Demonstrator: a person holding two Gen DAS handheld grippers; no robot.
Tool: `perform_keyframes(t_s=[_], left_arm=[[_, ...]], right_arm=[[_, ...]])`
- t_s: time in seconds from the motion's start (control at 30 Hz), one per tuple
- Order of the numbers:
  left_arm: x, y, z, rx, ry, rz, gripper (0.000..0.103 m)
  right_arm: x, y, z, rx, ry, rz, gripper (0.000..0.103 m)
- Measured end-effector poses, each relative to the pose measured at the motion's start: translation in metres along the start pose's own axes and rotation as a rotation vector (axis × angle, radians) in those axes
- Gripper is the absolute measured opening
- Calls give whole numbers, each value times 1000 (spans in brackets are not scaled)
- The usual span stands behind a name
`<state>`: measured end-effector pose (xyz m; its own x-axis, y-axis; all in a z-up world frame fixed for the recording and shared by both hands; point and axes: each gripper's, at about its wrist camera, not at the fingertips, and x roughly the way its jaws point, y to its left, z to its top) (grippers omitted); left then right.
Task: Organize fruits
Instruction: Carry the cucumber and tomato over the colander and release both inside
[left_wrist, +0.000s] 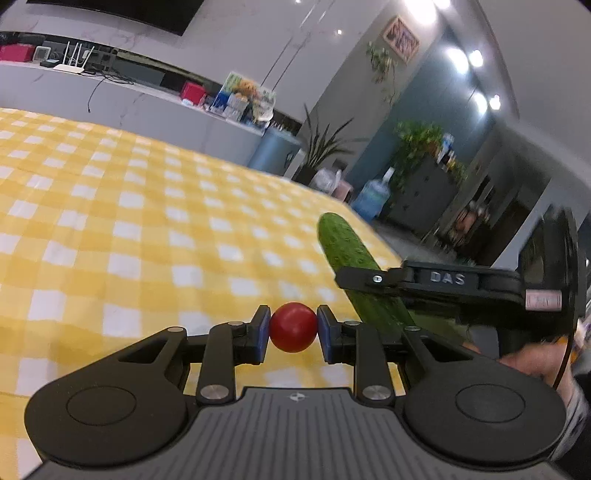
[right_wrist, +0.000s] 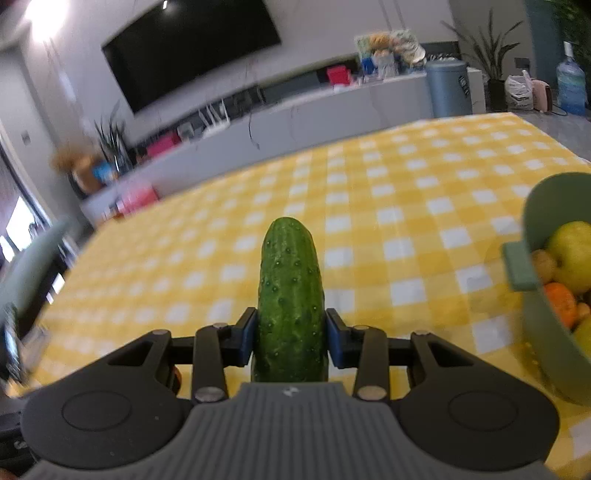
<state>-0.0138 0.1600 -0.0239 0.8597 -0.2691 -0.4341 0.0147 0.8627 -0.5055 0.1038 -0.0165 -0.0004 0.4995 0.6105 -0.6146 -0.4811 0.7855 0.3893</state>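
Left tongs (left_wrist: 293, 328) clamp red tomato (left_wrist: 293, 326); right tongs (right_wrist: 290, 338) grip cucumber (right_wrist: 290, 291), rear end hidden.

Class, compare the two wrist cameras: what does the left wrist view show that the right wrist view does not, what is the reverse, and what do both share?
Only the left wrist view shows the left gripper shut on a red tomato.

Only the right wrist view shows the green bowl with fruit inside, at the right edge.

Both show the cucumber clamped in the right gripper, and the yellow checked tablecloth.
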Motion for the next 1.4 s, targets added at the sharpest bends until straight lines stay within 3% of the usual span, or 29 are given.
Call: perform_keyframes(t_s=[0.13,0.27,0.5,0.57,0.63,0.8,0.97,1.1,1.2,1.3,1.4], left_arm=[[0,-18,11,-3,6,-4,30],[5,-43,21,-6,0,-85,30],[36,-86,32,7,41,-262,30],[47,-94,33,7,57,-295,30],[57,-98,33,4,72,-311,30],[81,-103,27,-15,108,-304,30],[102,-105,23,-48,140,-305,30],[116,-110,19,-65,169,-292,30],[126,-118,17,-53,184,-312,30],[139,-126,17,-58,198,-340,30],[150,-136,19,-72,206,-395,30]], right_arm=[[-38,-13,8,88,-117,27,36],[-76,-39,14,186,-242,2,36],[-122,-92,16,345,-412,-195,36],[-123,-104,17,358,-405,-315,36],[-122,-118,13,414,-381,-380,36],[-108,-165,4,703,-316,-291,36],[-98,-170,3,803,-289,-222,37],[-93,-161,10,781,-279,-216,55],[-117,-157,7,750,-369,-219,69],[-139,-160,0,742,-499,-206,72],[-149,-170,-6,793,-562,-184,72]])
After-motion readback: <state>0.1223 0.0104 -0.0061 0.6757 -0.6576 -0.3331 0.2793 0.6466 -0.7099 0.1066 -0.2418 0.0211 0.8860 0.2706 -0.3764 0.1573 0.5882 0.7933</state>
